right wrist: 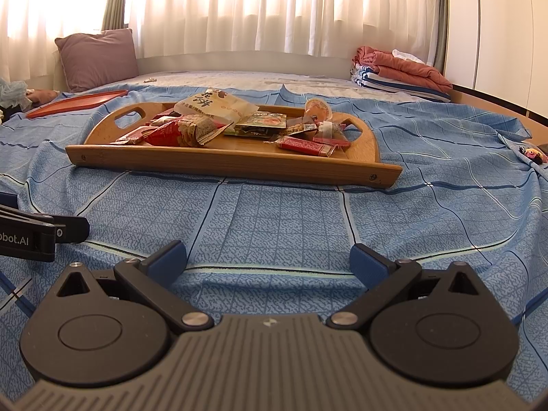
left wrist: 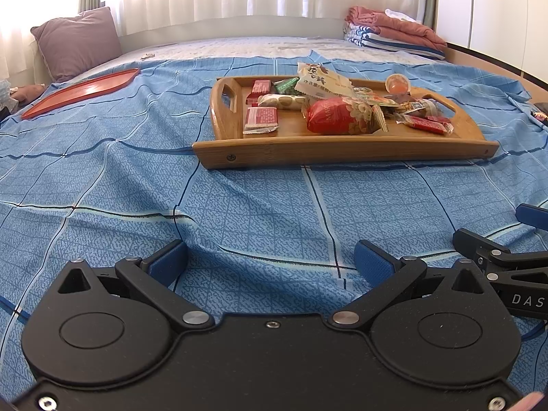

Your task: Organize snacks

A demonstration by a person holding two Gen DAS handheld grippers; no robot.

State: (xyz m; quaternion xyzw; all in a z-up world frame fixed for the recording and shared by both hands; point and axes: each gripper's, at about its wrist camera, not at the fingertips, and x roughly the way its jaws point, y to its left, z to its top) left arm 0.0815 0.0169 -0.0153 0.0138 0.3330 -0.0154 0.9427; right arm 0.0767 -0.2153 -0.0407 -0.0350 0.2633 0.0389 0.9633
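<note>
Your left hand-held gripper (left wrist: 270, 262) and right hand-held gripper (right wrist: 269, 260) rest wide open, empty, on the blue checked bedspread (left wrist: 239, 205). The snacks lie jumbled in the wooden handled tray (left wrist: 342, 152); the flat red tray (left wrist: 82, 90) is probably their destination.

Home bedroom. Wide bed (left wrist: 137, 178) spread with blue checked cotton sheet. Square mauve fabric pillow (left wrist: 77, 42) propped at far left corner by window. Sheer white curtains (right wrist: 274, 7) glowing with daylight, olive drapes at edges. Stack of folded laundry, salmon-pink blanket over blue-striped towels (left wrist: 394, 32), at far right corner. Pale wardrobe doors (right wrist: 507, 34) along right wall. Wooden bed frame edge (left wrist: 486, 65) showing beside mattress.
</note>
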